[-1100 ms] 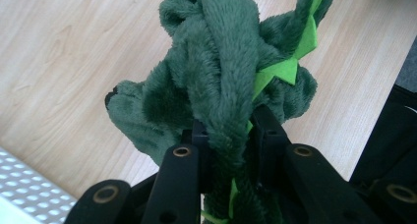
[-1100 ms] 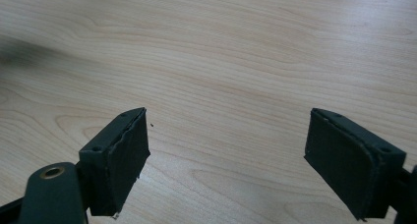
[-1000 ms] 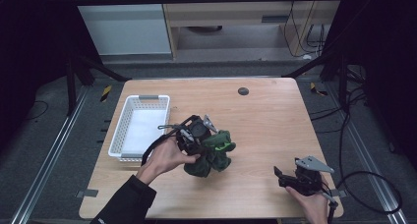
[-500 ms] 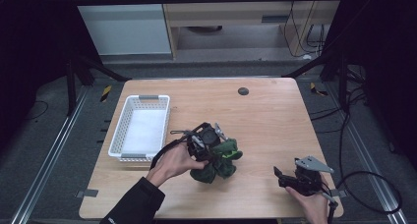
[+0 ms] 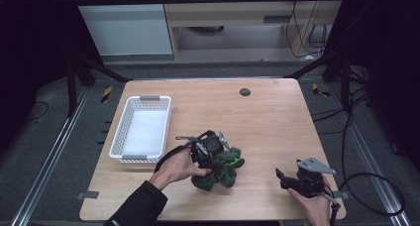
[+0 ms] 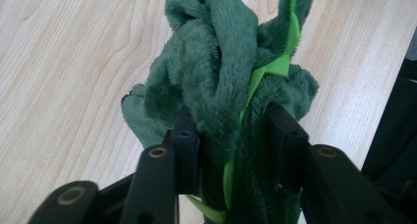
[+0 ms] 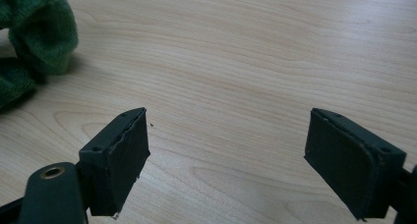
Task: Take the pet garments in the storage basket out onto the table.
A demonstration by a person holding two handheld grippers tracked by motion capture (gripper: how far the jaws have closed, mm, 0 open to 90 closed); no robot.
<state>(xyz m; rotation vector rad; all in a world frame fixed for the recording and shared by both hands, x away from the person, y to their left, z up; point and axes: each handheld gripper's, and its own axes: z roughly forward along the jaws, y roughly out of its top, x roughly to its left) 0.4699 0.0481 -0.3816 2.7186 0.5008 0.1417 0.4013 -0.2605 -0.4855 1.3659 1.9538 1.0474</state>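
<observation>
I find no brand, label or readable writing on anything here. My left claw (image 6: 231, 135) is clenched on the green plush toy (image 6: 226, 86), its two jaws pressing in on the dark fur from either side, a bright green strip running between them. In the high view the left claw (image 5: 210, 149) and the green plush toy (image 5: 220, 167) sit in the near middle of the desk (image 5: 267, 117), just right of the white basket (image 5: 141, 129), whose inside looks bare. My left hand (image 5: 176, 167) wraps the claw's body from behind.

My right claw (image 7: 226, 145) is released, its jaws spread wide over bare wood, with the toy (image 7: 34, 42) off at the upper left edge of its view. From above, the right claw (image 5: 283, 176) rests near the desk's near right corner, well apart from the toy, with my right hand (image 5: 314, 208) at the front edge.

The far half of the desk is open wood, marked by one small dark round spot (image 5: 244, 91) near the far edge. There is free room between the toy and the right claw.
</observation>
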